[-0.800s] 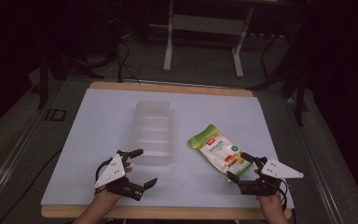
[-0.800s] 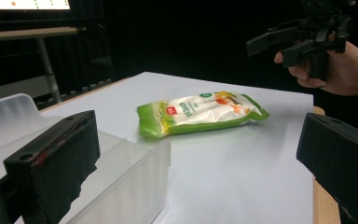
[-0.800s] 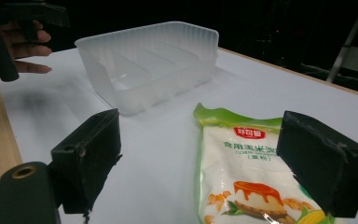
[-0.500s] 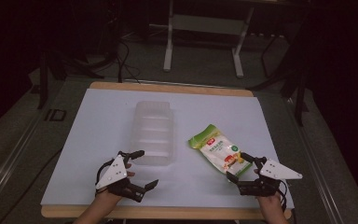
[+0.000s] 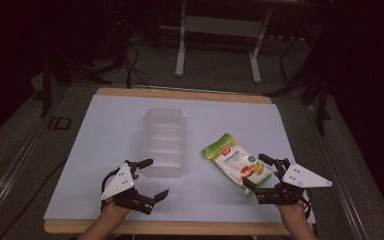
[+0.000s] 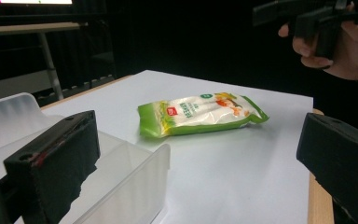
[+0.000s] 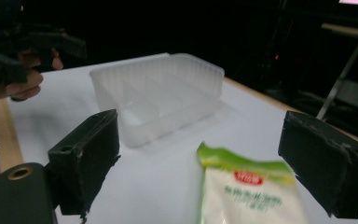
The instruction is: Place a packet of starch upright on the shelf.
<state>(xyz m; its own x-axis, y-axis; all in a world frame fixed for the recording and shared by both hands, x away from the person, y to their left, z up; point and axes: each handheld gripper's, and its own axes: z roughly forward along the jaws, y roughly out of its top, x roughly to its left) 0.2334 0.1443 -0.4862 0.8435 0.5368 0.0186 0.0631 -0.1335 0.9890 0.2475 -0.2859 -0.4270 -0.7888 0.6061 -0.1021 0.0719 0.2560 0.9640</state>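
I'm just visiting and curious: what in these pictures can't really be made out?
- Small print on the green-and-white snack packet: too small in the high view, blurred in the right gripper view.
- The packet's near end: cut off by the right gripper view's bottom edge.
- The clear ribbed plastic tray: partly hidden behind the left gripper's black jaw in the left gripper view.
- The dark background: too dim.

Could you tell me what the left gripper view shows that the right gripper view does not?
The left gripper view alone shows the green-and-white snack bag whole, lying flat on the white table cover, and the right hand-held gripper at upper right. The right gripper view alone shows the clear plastic tray whole with its dividers, and the left hand-held gripper at upper left. Both share the bag, the tray, the cover, the wooden table edge and open black jaws.
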